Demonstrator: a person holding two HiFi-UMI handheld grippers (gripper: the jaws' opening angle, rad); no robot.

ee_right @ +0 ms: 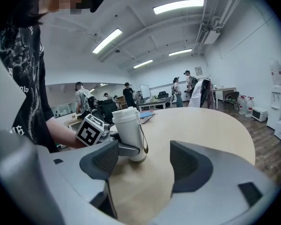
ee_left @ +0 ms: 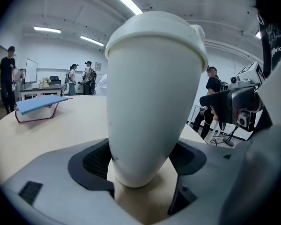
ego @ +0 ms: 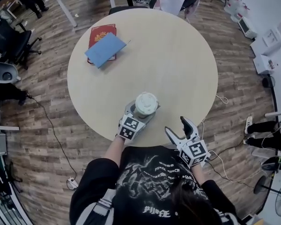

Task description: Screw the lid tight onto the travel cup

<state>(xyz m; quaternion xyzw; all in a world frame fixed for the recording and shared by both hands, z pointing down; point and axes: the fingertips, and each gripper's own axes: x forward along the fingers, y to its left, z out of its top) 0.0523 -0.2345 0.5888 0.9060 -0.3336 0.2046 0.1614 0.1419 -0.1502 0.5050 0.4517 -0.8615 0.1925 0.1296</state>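
Right gripper (ego: 178, 128) is nearest me, held off the near rim of the round surface (ego: 178, 64), close to the person's chest. Its fingers (ee_right: 100, 161) stand apart with nothing between them, only bare tabletop. In the right gripper view the cup sits ahead and to the left, well clear of them.

Left gripper (ego: 140, 115) is next out, low over the surface just inside the near edge. Its fingers (ee_left: 96, 161) are spread wide around the foot of the cup. In the left gripper view the dark pads flank the cup's base on both sides and I see no squeeze, so I read the grip as released.

The white travel cup (ee_left: 150, 107) stands upright on the surface between those fingers, near the edge by the person. The lid (ego: 146, 102) is on top. I cannot tell how tight it is. A dark carry loop (ee_right: 144, 144) hangs down one side.

Further out, on the far left of the surface, a blue notebook (ego: 105, 49) lies on a red book (ego: 101, 32), well apart from the cup.

Beyond are the wood floor, an office chair (ego: 9, 39), and several people (ee_left: 89, 78) standing by distant desks.
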